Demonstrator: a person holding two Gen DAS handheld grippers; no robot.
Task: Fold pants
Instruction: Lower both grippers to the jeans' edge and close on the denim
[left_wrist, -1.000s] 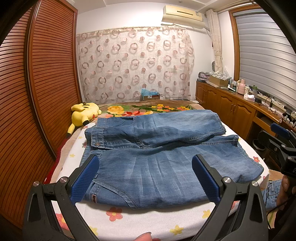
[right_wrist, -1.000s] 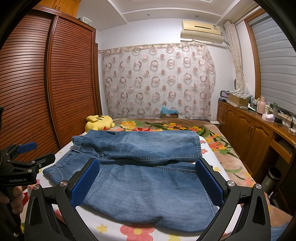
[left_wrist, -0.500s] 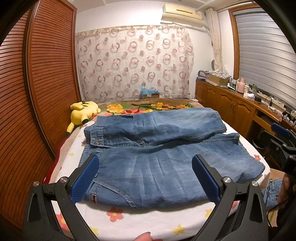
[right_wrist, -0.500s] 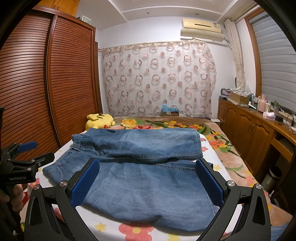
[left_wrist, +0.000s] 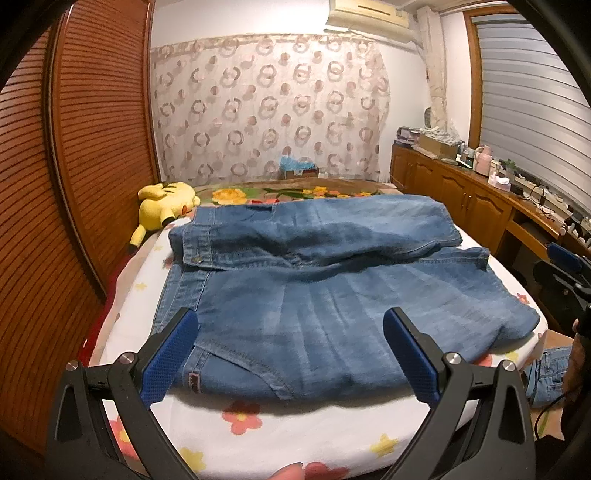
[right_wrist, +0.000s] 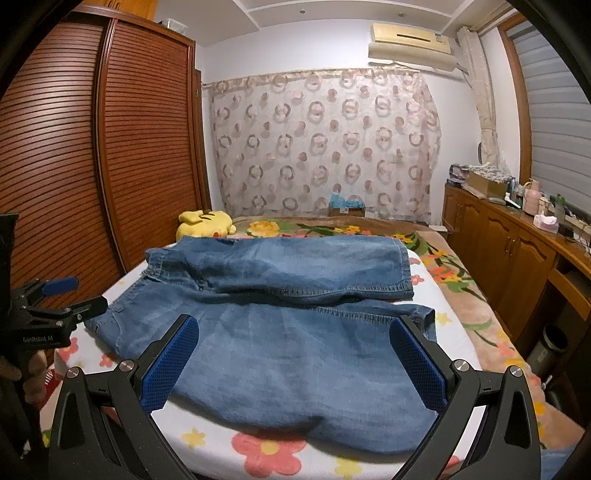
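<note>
Blue denim pants (left_wrist: 314, 288) lie flat across the bed, waistband at the left, one leg folded over the other toward the far side; they also show in the right wrist view (right_wrist: 295, 317). My left gripper (left_wrist: 291, 354) is open and empty, hovering over the near edge by the waist end. My right gripper (right_wrist: 295, 362) is open and empty over the near edge by the leg ends. Each gripper shows in the other's view, the right one at the far right (left_wrist: 565, 273), the left one at the far left (right_wrist: 55, 302).
The bed has a white floral sheet (left_wrist: 258, 424) and a floral blanket (right_wrist: 454, 280) at the far side. A yellow plush toy (left_wrist: 162, 203) lies by the wooden wardrobe (left_wrist: 55, 184). A cluttered wooden cabinet (right_wrist: 517, 251) runs along the right. More denim (left_wrist: 546, 373) hangs off the bed's right.
Both grippers have drawn slightly closer to the pants and shifted a little; the pants have not moved and both stay open.
</note>
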